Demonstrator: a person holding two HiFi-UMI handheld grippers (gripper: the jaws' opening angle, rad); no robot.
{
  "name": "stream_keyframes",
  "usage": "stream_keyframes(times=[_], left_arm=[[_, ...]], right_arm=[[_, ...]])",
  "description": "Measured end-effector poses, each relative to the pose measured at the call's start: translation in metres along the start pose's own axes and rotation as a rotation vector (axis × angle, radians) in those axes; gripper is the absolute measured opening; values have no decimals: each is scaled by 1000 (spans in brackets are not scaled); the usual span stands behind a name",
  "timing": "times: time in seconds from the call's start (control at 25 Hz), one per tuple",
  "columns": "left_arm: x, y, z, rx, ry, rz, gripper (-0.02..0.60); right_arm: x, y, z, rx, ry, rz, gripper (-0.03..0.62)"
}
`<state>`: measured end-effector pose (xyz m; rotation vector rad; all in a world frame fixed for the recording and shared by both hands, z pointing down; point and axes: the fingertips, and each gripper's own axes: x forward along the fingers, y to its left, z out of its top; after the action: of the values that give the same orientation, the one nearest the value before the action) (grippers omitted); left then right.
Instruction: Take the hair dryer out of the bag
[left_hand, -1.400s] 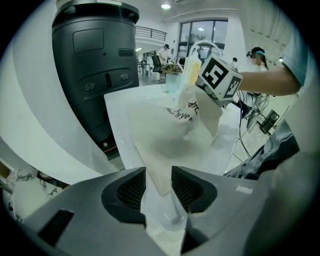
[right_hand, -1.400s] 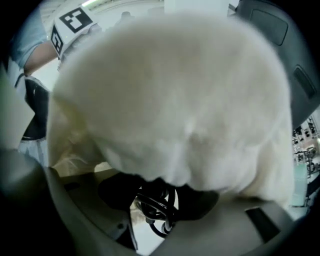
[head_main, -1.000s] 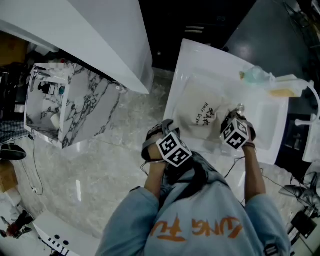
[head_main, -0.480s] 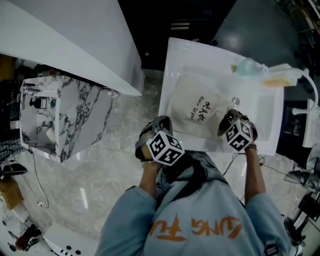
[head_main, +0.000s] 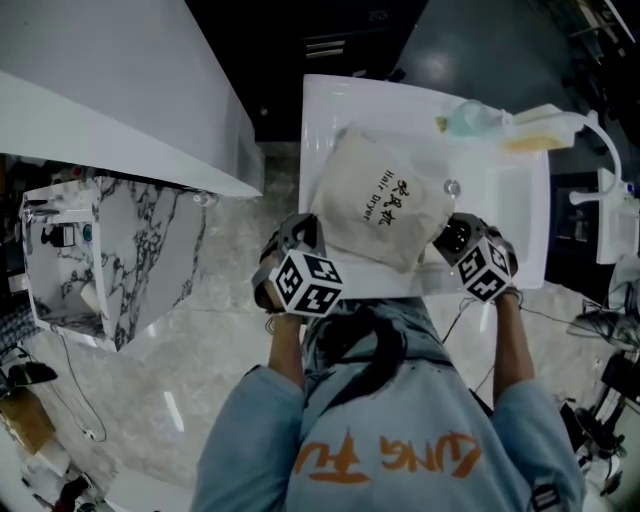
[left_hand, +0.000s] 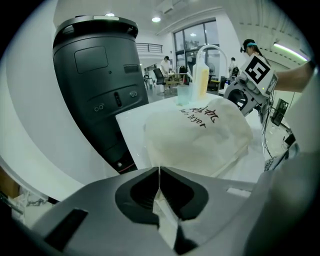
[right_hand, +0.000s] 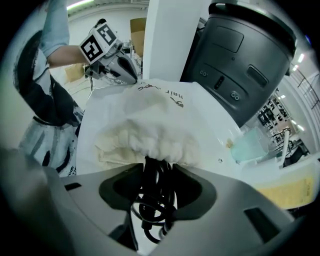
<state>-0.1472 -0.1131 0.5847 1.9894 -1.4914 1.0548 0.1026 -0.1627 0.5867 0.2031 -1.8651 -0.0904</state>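
Observation:
A cream cloth bag (head_main: 385, 205) printed "hair dryer" hangs over the white counter (head_main: 325, 110) between my two grippers. My left gripper (head_main: 298, 235) is at the bag's near left corner and is shut on a fold of its fabric (left_hand: 162, 207). The bag (left_hand: 200, 132) bulges beyond the left gripper (left_hand: 159, 172). At the bag's gathered mouth, my right gripper (head_main: 450, 237) is shut on a bundle of black cord (right_hand: 156, 200). The cord comes out of the bag (right_hand: 150, 125) between the right gripper's (right_hand: 157, 172) jaws. The hair dryer itself is hidden inside.
A tall black appliance (left_hand: 100, 75) stands behind the counter. A pale green cup (head_main: 470, 118) and a yellow bottle (left_hand: 201, 80) sit by the faucet (left_hand: 212, 50) at the counter's far end. A marble-patterned box (head_main: 110, 250) stands on the floor to the left.
The bag has come up off the counter and looks fuller and larger between the grippers. Both grippers have shifted with it, the left one now at its corner.

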Motion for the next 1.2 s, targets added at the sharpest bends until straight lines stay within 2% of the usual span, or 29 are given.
stream_keyframes(times=[0.28, 0.48, 0.92, 1.2], left_arm=[[6, 8, 3, -21, -29, 24, 11], [7, 9, 6, -11, -34, 47, 11], [8, 8, 8, 42, -19, 71, 11], [7, 7, 8, 66, -12, 88, 11]], right_arm=[[-22, -10, -20, -44, -7, -32, 181], [-35, -20, -41, -24, -12, -60, 179], [-53, -32, -97, 136, 0, -146, 178], [-61, -39, -135, 304, 9, -187, 178]])
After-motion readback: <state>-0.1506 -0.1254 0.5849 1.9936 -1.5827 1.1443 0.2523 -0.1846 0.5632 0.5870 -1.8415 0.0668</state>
